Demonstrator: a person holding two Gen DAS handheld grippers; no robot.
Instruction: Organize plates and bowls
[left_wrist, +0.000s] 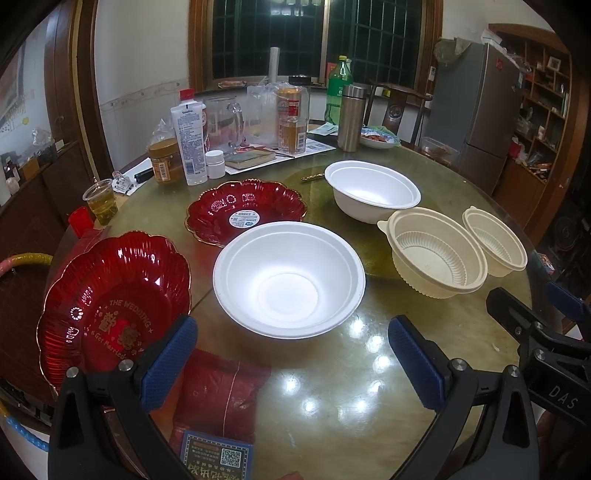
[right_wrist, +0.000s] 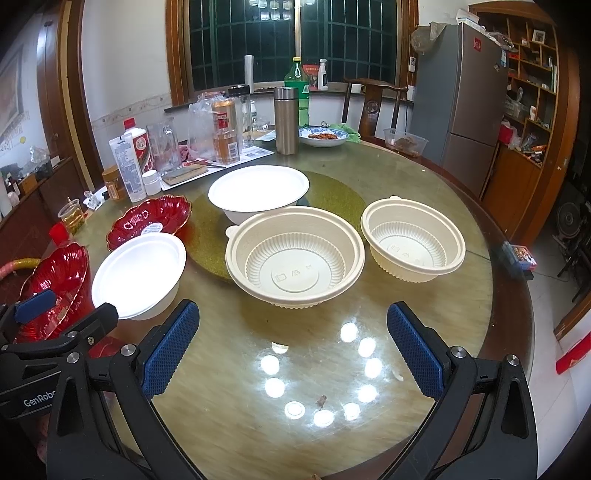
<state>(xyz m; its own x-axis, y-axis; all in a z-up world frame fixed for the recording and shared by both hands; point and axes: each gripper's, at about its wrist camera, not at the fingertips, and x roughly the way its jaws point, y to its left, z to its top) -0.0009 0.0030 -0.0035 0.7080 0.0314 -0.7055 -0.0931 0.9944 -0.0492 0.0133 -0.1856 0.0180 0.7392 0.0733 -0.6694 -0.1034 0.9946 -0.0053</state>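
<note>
Two red scalloped plates stand on the round glass table: one near left (left_wrist: 110, 302) (right_wrist: 59, 284), one farther back (left_wrist: 245, 210) (right_wrist: 151, 219). A white foam bowl (left_wrist: 288, 277) (right_wrist: 140, 273) sits just ahead of my left gripper (left_wrist: 291, 362), which is open and empty. A second white foam bowl (left_wrist: 373, 192) (right_wrist: 258, 192) stands farther back. Two cream ribbed plastic bowls sit to the right, one larger (left_wrist: 436, 254) (right_wrist: 295, 254), one smaller (left_wrist: 495, 240) (right_wrist: 413, 240). My right gripper (right_wrist: 291, 350) is open and empty, just short of the larger cream bowl.
Bottles, jars, a glass mug, a steel flask (left_wrist: 351, 118) and a blue-patterned dish of food (left_wrist: 378, 138) crowd the table's far side. A cup of tea (left_wrist: 100, 201) stands at the left edge. A red packet (left_wrist: 221, 391) lies by my left gripper. A chair and fridge (right_wrist: 461, 96) stand beyond.
</note>
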